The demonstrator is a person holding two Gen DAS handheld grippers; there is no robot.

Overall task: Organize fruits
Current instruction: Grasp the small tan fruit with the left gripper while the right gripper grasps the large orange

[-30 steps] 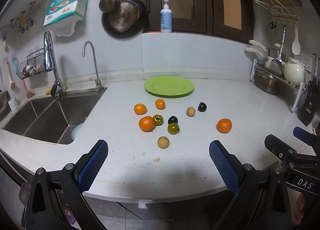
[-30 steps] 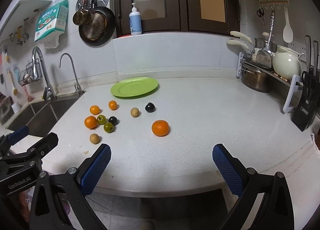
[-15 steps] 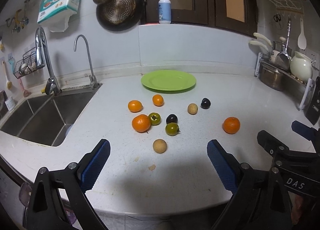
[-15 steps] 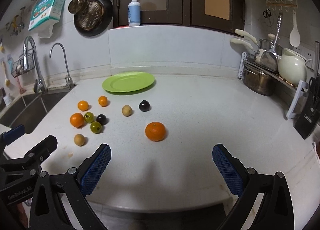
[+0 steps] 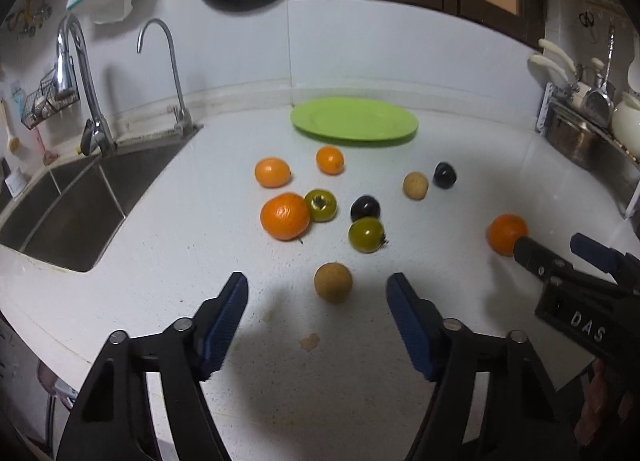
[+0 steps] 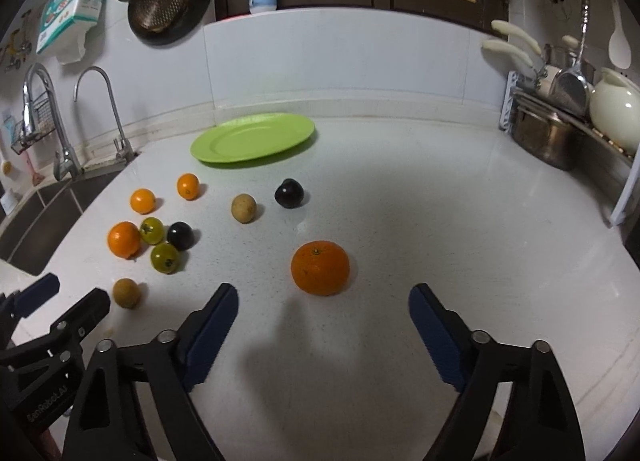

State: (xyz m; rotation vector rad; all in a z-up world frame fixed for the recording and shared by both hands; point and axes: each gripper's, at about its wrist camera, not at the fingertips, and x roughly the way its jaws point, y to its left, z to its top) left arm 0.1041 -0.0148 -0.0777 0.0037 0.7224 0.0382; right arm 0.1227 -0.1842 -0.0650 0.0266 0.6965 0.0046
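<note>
Several fruits lie loose on the white counter in front of an empty green plate point(image 5: 354, 119), which also shows in the right wrist view point(image 6: 253, 137). My left gripper point(image 5: 318, 303) is open, just short of a brown longan point(image 5: 333, 282). Beyond it are two green tomatoes point(image 5: 366, 235), dark plums point(image 5: 365, 208), a big orange point(image 5: 285, 216) and two small oranges point(image 5: 272, 172). My right gripper point(image 6: 323, 319) is open, just short of a lone big orange point(image 6: 319, 268). A second longan point(image 6: 243, 208) and plum point(image 6: 289, 193) lie farther back.
A steel sink point(image 5: 68, 213) with two taps point(image 5: 90, 73) opens at the left. A dish rack with a pot point(image 6: 544, 135) and a cream jug point(image 6: 614, 105) stands along the right wall. A small stain point(image 5: 310, 341) marks the counter near its front edge.
Both grippers have moved forward and down over the counter. The left now sits just short of the near longan, the right just short of the lone big orange. Both stay open.
</note>
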